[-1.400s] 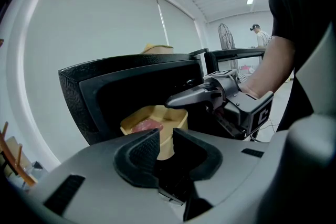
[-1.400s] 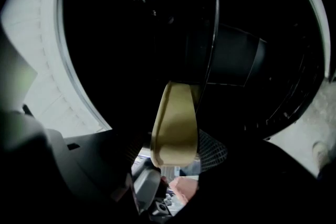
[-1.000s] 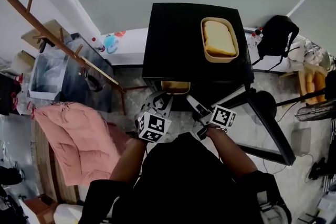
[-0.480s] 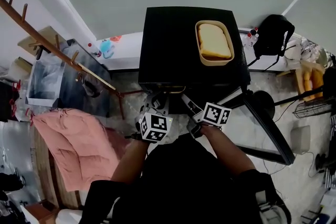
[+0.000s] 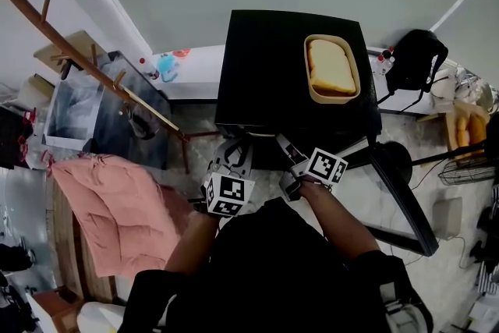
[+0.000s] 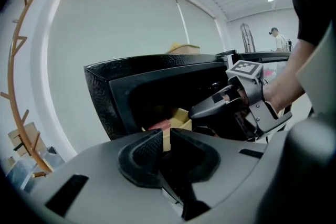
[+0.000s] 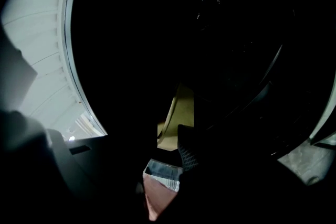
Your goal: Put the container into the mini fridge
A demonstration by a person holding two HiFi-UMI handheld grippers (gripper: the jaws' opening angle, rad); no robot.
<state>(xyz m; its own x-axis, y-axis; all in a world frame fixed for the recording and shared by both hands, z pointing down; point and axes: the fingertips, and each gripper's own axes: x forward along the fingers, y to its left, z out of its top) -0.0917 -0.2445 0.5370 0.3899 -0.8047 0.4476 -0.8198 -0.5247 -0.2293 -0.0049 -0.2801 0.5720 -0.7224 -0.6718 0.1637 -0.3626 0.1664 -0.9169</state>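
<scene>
Here we see the black mini fridge [image 5: 273, 66] from above, its door [image 5: 399, 203] swung wide on the right and both grippers at its front opening. The tan container [image 6: 181, 115] sits just inside that opening, at the front edge of the fridge's interior, with a red item [image 6: 157, 124] in it. The left gripper [image 6: 166, 138] has just been closing its jaws. They are now pinched on the container's near wall, with a thin tan strip showing between the tips. The right gripper [image 6: 202, 111] reaches in from the right, its tip beside the container's right side, and its jaws too have just been closing. Its own view is very dark. There we make out one ribbed pad [image 7: 187, 153], the container's wall beyond it, and a pink packet [image 7: 157, 191] with a pale label just beside the pad. We cannot tell whether those jaws press on anything. A second container [image 5: 331, 68], holding bread, stands on the fridge's top near its right edge.
</scene>
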